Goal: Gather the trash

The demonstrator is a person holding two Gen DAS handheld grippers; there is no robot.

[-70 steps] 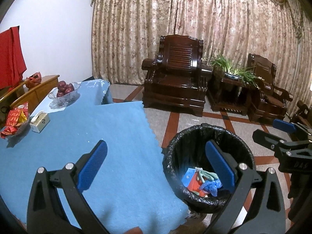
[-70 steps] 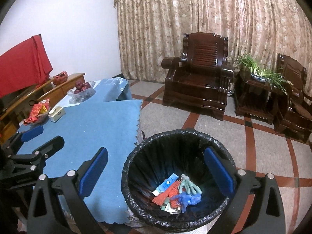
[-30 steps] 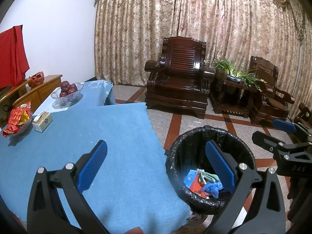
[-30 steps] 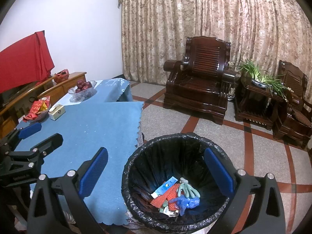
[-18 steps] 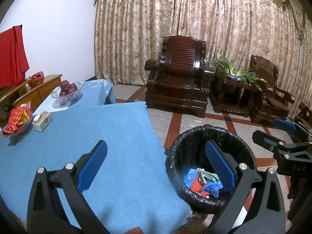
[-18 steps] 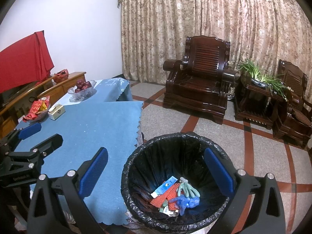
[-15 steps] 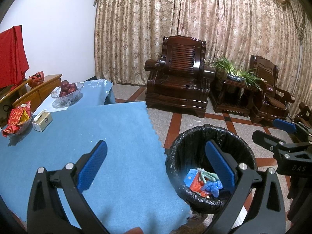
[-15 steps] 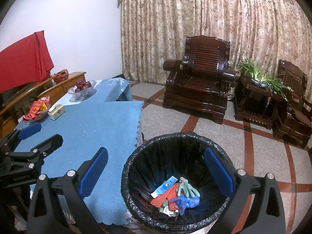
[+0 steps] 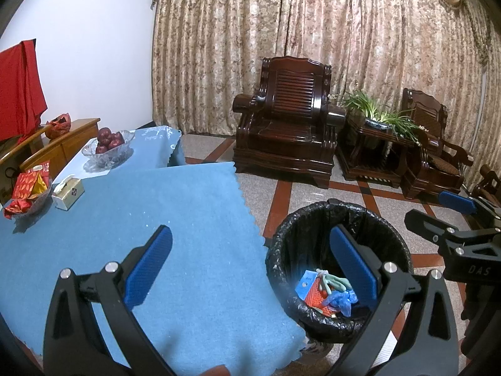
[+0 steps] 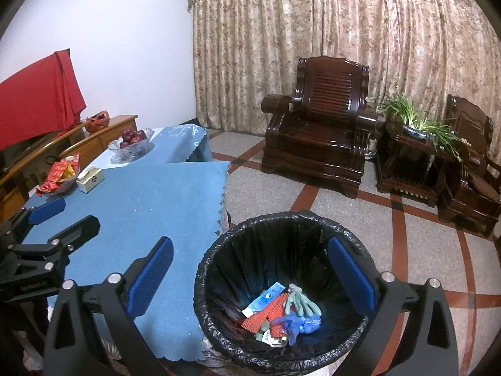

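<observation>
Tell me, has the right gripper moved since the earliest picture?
Yes. The right gripper drew back slightly: the trash bin sits a little lower than before.

Ahead of your tongs and to their left you have a blue tablecloth (image 9: 131, 219) carrying a tissue box (image 9: 67, 189), a glass bowl of red fruit (image 9: 108, 147) and a dish of red packets (image 9: 26, 189), while farther ahead a dark wooden armchair (image 10: 316, 138) faces patterned curtains (image 10: 313, 31).

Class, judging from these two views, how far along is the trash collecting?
Done: mixed trash lies inside the black-lined round bin. In hand: nothing; the left claw and right claw are both open. Left: no loose trash shows on the blue tablecloth.
</observation>
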